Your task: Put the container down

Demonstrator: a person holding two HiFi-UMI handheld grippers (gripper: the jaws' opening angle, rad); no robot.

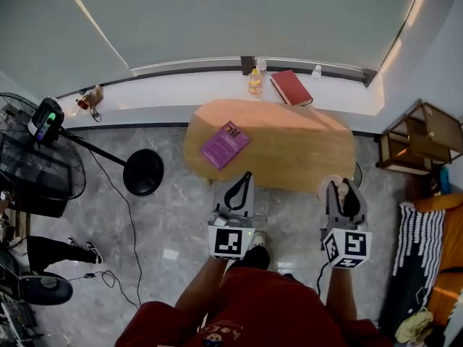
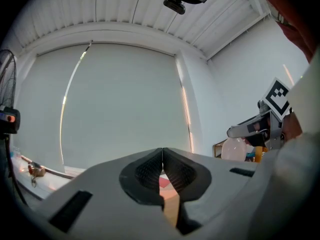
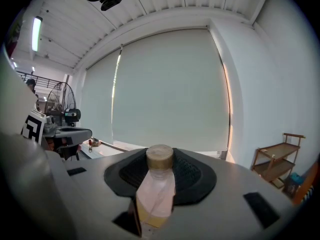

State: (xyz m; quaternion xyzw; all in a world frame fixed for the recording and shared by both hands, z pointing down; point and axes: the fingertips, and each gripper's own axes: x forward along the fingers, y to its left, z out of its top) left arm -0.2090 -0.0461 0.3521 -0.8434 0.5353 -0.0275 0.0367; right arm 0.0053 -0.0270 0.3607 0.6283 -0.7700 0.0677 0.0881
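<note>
My right gripper (image 3: pixel 160 165) is shut on a small translucent bottle, the container (image 3: pixel 156 189), which has a beige cap and yellowish contents and stands upright between the pads. In the head view this right gripper (image 1: pixel 341 188) hovers just off the near right edge of the oval wooden table (image 1: pixel 289 154), with the container (image 1: pixel 331 186) showing pale at its tip. My left gripper (image 1: pixel 244 178) is at the table's near edge, jaws together and empty. In the left gripper view its jaws (image 2: pixel 162 156) meet in a thin line; the container (image 2: pixel 235 149) shows at far right.
A purple book (image 1: pixel 225 144) lies on the table's left part. On the window sill behind are a red book (image 1: pixel 291 87) and an orange bottle (image 1: pixel 255 82). A fan (image 1: pixel 36 157) and black round stand base (image 1: pixel 142 172) stand left; a wooden shelf (image 1: pixel 419 139) stands right.
</note>
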